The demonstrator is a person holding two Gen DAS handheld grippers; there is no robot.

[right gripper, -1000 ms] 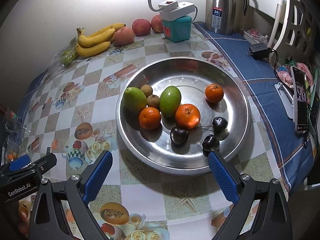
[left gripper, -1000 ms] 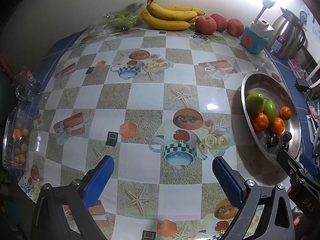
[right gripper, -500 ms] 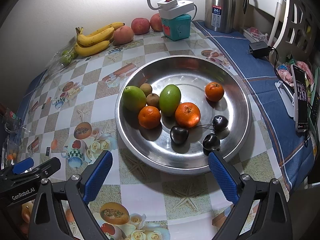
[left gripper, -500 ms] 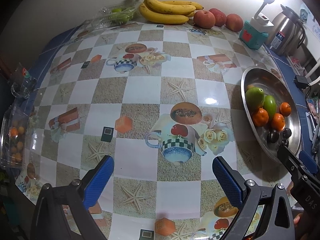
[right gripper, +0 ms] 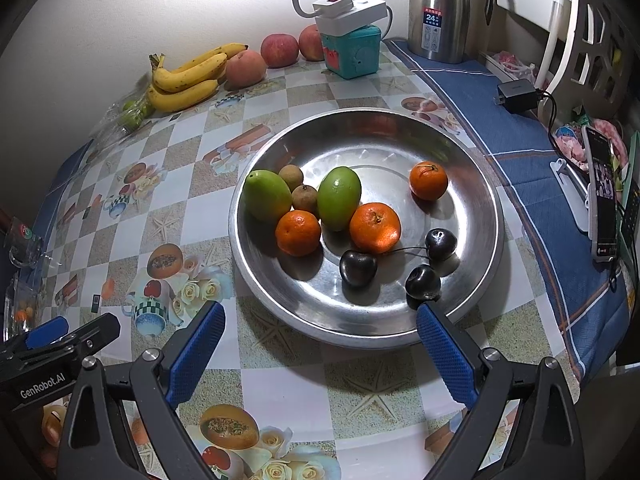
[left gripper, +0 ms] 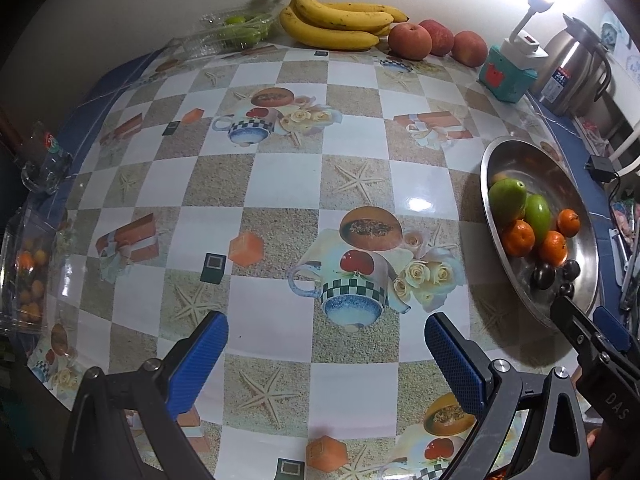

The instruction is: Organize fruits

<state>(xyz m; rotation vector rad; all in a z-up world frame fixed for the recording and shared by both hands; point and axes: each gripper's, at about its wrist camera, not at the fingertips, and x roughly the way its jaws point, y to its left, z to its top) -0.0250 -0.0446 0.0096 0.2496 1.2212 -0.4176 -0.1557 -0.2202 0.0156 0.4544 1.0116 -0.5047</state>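
Note:
A steel bowl [right gripper: 472, 160] [left gripper: 520, 160] holds two green mangoes [right gripper: 339, 198], three oranges [right gripper: 375, 227], two small brown fruits [right gripper: 305, 197] and three dark cherries [right gripper: 358, 267]. My right gripper [right gripper: 320, 348] hovers open just before the bowl's near rim, empty. My left gripper [left gripper: 326, 354] is open over the patterned tablecloth, left of the bowl, empty. Bananas [left gripper: 340, 24] [right gripper: 188, 76] and three red apples [left gripper: 410, 40] [right gripper: 280, 50] lie along the back wall.
A clear box of green fruit [left gripper: 236, 32] sits left of the bananas. A teal box with a power strip [right gripper: 352, 44], a steel kettle [right gripper: 440, 8], a charger [right gripper: 516, 94] and a phone [right gripper: 602, 200] stand at right. A clear box of small oranges [left gripper: 28, 276] sits at the left edge.
The left gripper's view has drifted slightly back and left, the bowl sliding toward the right edge. The right gripper has barely shifted. Both stay open and empty.

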